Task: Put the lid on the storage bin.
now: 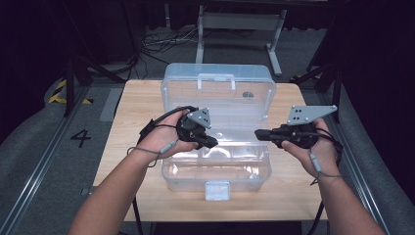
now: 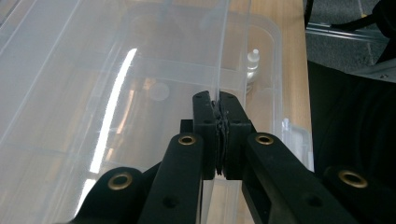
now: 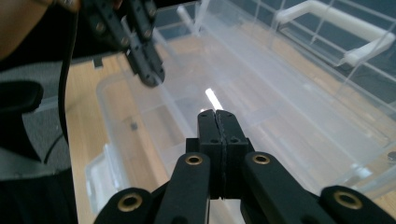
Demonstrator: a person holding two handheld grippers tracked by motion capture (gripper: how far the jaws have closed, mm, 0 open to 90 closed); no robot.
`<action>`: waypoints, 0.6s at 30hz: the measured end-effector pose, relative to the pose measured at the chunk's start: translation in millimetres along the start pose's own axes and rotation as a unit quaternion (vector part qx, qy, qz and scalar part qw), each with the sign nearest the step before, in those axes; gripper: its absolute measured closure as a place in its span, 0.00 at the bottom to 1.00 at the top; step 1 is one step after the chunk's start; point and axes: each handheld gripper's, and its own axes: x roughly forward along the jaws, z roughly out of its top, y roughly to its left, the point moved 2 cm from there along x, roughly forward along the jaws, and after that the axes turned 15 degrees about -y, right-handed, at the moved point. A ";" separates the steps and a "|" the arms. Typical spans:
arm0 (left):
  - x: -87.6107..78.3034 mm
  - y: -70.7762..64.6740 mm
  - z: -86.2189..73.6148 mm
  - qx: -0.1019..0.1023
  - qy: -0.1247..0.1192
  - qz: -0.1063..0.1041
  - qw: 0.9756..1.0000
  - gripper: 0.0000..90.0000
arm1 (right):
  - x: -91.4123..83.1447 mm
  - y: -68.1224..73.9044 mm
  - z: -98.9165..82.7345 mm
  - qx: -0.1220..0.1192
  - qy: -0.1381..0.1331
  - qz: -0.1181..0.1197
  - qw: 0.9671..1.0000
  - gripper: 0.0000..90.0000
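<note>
Two grippers work at one clear plastic storage box (image 1: 218, 171) standing open in the middle of a wooden table (image 1: 132, 147).

Its lid (image 1: 218, 88), with a white handle (image 1: 216, 78), leans back upright behind the see-through base, and a clear inner tray (image 2: 116, 93) sits in the base. The left gripper (image 1: 211, 142), held in the left hand (image 1: 164, 139), points rightward over the box with its jaws clamped on the tray's thin upright wall. The right gripper (image 1: 258, 134), in the right hand (image 1: 313, 149), points leftward at the box's right edge, jaws pressed together on nothing.
</note>
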 end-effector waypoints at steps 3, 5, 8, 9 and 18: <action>0.3 -1.1 -0.9 0.000 -0.002 0.000 1.000 0.97 | -1.9 -6.1 0.4 0.016 -0.022 -0.012 1.000 1.00; 0.3 -1.9 -1.4 0.000 -0.001 -0.001 1.000 0.97 | -3.5 -11.6 0.6 0.032 -0.038 -0.022 0.999 1.00; 0.4 -2.1 -1.8 0.002 0.000 -0.004 1.000 0.97 | -3.9 -17.5 0.8 0.045 -0.052 -0.033 0.997 1.00; 0.4 -3.0 -2.0 -0.001 0.001 -0.002 1.000 0.97 | -3.9 -20.5 1.1 0.050 -0.055 -0.039 0.996 1.00; 1.3 -5.9 -3.4 0.003 0.003 -0.005 1.000 0.97 | -3.3 -47.3 1.0 0.097 -0.083 -0.070 0.989 1.00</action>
